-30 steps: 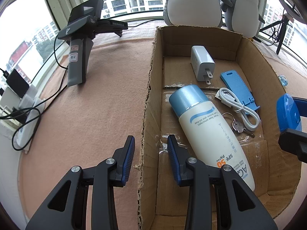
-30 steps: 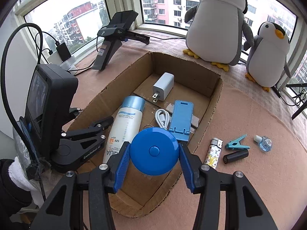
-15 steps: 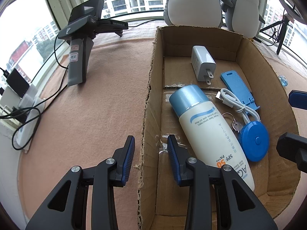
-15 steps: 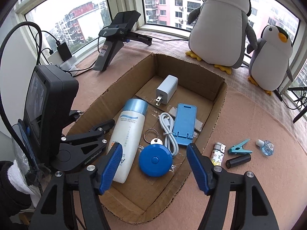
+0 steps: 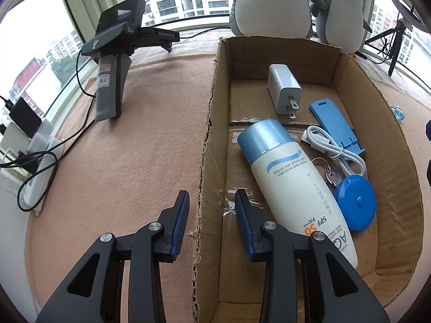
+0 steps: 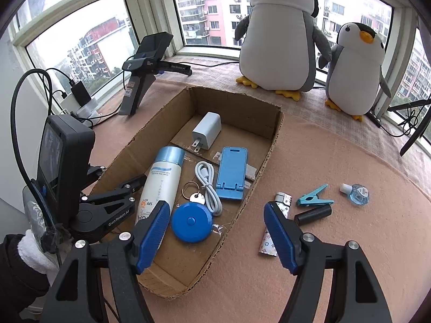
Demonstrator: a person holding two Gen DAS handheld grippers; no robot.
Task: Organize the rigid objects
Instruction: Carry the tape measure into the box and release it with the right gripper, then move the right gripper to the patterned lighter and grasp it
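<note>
A cardboard box holds a sunscreen bottle, a white charger, a white cable, a blue phone stand, a key on a ring and a round blue tape measure. My right gripper is open and empty above the box's near right wall. My left gripper straddles the box's left wall, jaws apart, not visibly clamped. On the cloth right of the box lie a patterned lighter, a black cylinder, a teal clip and a small clear bottle.
Two plush penguins stand by the window behind the box. A spare gripper device on a stand sits at the back left, with cables and chargers along the left sill. A tripod stands at the right.
My right gripper opened and let the blue tape measure go into the box beside the bottle, then drew back and to the right. My left gripper has stayed put.
</note>
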